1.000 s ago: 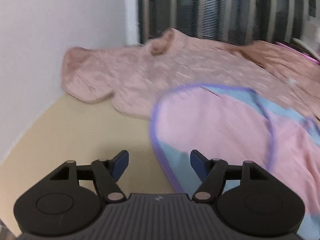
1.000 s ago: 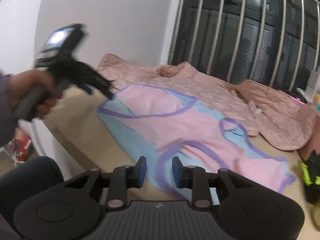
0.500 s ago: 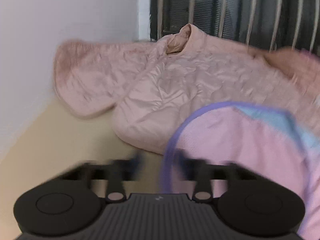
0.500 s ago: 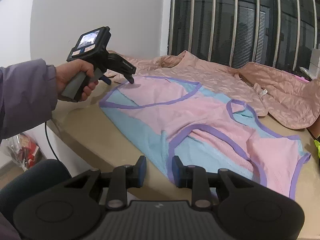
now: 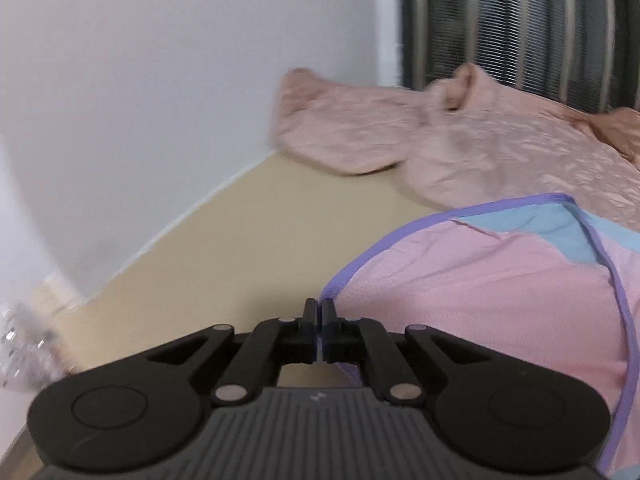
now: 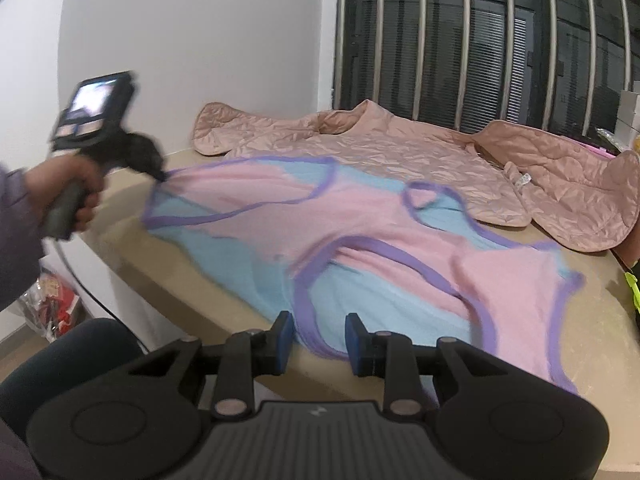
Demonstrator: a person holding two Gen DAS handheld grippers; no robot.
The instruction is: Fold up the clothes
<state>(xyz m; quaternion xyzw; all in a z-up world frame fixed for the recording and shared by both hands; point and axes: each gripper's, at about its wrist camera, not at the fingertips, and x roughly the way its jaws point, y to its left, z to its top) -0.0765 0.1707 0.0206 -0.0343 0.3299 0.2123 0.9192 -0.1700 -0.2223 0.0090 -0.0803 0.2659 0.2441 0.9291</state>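
Observation:
A pink and light-blue garment with purple trim lies spread on the beige table. In the right wrist view a person's hand holds my left gripper at the garment's far-left corner, and the cloth is drawn taut toward it. In the left wrist view the left gripper is shut, its tips pinching the purple edge of the garment. My right gripper is at the near hem. Its blue pads stand apart with the purple trim lying between them, and they do not press on it.
A pink quilted jacket lies spread behind the garment, up against the white wall and the barred window. The table's front edge runs just under the right gripper. A yellow-green object sits at the table's right end.
The left gripper's jaws have shut on the garment's purple-trimmed corner and the hand has swung left, pulling the cloth taut. The right gripper has kept still.

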